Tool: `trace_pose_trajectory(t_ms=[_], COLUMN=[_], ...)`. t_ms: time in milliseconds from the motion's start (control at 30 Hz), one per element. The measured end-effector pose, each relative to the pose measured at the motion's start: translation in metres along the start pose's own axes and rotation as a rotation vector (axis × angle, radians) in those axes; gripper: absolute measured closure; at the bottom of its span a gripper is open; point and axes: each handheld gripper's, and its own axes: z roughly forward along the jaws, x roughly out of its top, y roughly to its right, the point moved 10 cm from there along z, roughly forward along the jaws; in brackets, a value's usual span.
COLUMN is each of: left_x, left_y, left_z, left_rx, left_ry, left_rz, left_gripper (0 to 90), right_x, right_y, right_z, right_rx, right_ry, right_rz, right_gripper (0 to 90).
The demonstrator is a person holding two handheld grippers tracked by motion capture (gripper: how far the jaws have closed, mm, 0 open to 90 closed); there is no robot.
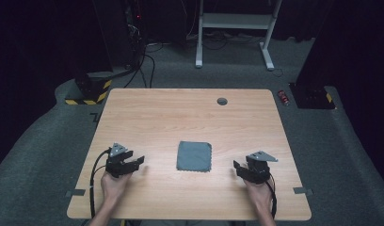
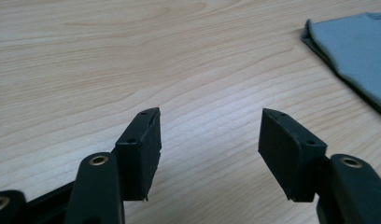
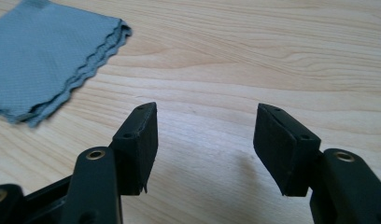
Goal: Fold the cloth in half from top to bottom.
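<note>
A folded grey-blue cloth (image 1: pixel 194 156) lies flat on the wooden table (image 1: pixel 180 113), near the middle toward the front. My left gripper (image 1: pixel 136 162) rests on the table to the cloth's left, open, with bare wood between its jaws (image 2: pixel 209 140). The cloth (image 2: pixel 356 51) shows at the upper right of the left gripper view. My right gripper (image 1: pixel 238 168) rests to the cloth's right, open and holding nothing (image 3: pixel 205 140). The cloth's scalloped layered edge (image 3: pixel 48 60) lies at the upper left of the right gripper view. Both grippers stand apart from the cloth.
A small dark round grommet (image 1: pixel 222 101) sits near the table's far edge. Beyond the table stand a white desk frame (image 1: pixel 235 28) and black equipment with cables (image 1: pixel 129 42) on grey carpet. A red can (image 1: pixel 284 97) lies on the floor at the right.
</note>
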Motion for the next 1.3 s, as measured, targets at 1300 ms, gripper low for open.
trace_pose_trajectory(t_ms=[1300], left_x=[-0.014], left_y=[-0.003], left_z=[0.012], left_rx=[0.072], left_ry=[-0.045], left_rz=[0.061], left_gripper=[30.0], right_x=[-0.013], right_y=[0.014], right_z=[0.007], right_rx=[-0.075], right_ry=[-0.056], right_rz=[-0.03], right_gripper=[32.5])
